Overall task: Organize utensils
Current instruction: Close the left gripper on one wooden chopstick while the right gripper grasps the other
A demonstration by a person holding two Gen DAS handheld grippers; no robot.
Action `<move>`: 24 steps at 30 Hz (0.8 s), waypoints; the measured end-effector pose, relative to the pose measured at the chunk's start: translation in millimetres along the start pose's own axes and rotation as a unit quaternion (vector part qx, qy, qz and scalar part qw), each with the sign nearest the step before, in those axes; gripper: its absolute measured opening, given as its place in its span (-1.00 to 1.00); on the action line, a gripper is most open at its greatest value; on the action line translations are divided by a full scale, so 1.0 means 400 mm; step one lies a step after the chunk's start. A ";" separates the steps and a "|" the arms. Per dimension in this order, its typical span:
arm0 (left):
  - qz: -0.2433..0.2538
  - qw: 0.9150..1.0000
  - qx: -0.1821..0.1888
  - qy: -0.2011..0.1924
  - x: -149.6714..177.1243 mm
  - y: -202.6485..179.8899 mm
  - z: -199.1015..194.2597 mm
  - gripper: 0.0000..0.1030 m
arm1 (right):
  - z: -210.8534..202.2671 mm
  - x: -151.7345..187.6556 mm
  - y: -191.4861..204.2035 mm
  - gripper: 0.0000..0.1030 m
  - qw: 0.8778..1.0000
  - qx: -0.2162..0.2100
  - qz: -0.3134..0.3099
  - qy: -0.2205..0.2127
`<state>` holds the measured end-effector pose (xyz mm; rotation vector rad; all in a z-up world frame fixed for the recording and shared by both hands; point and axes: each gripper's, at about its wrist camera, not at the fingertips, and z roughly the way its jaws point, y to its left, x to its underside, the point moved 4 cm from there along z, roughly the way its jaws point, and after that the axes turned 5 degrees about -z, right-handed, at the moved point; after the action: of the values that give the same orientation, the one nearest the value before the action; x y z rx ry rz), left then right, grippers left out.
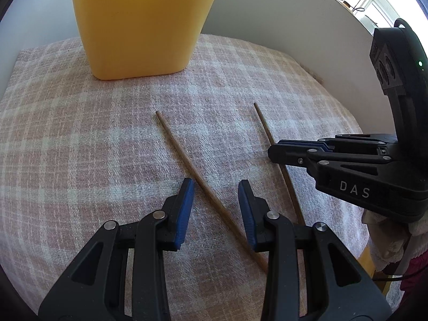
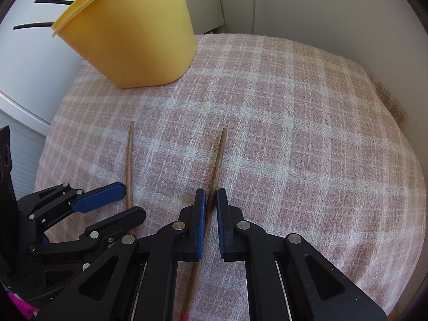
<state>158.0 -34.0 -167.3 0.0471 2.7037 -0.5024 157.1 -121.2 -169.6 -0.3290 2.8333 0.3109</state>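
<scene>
Two wooden chopsticks lie on a pink plaid cloth (image 1: 93,147). My left gripper (image 1: 216,187) stands open astride one chopstick (image 1: 182,155), with a gap between it and each blue pad. My right gripper (image 2: 210,196) is shut on the other chopstick (image 2: 219,155), which still rests on the cloth (image 2: 307,133). From the left wrist view the right gripper (image 1: 278,151) clamps that chopstick (image 1: 263,123) at about its middle. The right wrist view shows the left gripper (image 2: 128,200) at the lower left, around its chopstick (image 2: 129,160). A yellow utensil holder (image 1: 139,26) stands at the back.
The yellow holder (image 2: 133,40) has dark utensil handles (image 2: 34,1) sticking out of its top. White walls (image 2: 321,13) close in behind and to the right of the cloth. The cloth's right edge (image 1: 358,187) drops off near a sleeve (image 1: 388,240).
</scene>
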 end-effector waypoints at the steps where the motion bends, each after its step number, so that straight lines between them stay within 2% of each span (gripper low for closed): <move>1: 0.001 1.000 0.001 -0.002 -0.005 0.001 0.004 -0.33 | -0.001 0.002 -0.001 -0.88 1.000 -0.001 0.000 0.001; 2: 0.001 1.000 0.001 -0.005 -0.012 0.004 0.007 -0.45 | -0.003 0.004 -0.006 -0.87 1.000 -0.002 -0.002 0.002; 3: 0.003 1.000 -0.006 -0.008 -0.018 0.009 0.011 -0.70 | -0.003 0.004 -0.005 -0.87 1.000 -0.002 -0.002 0.003; 9: 0.015 1.000 0.008 -0.001 -0.033 0.036 0.008 -0.84 | -0.007 0.007 -0.011 -0.87 1.000 0.002 -0.007 0.012; 15: 0.038 0.999 0.005 0.014 -0.033 0.043 -0.001 -0.85 | 0.012 0.004 0.011 -0.87 0.999 0.005 -0.021 0.023; 20: 0.022 1.000 0.021 0.005 -0.037 0.036 -0.006 -0.91 | 0.017 0.000 0.031 -0.87 1.000 0.000 -0.014 0.019; 24: 0.016 0.999 0.034 -0.011 -0.025 0.047 -0.039 -0.92 | 0.004 0.000 0.003 -0.89 1.000 -0.009 0.002 0.007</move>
<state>163.3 -10.6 -156.6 0.1025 2.6607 -0.5806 157.3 -119.7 -171.1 -0.3308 2.8459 0.3378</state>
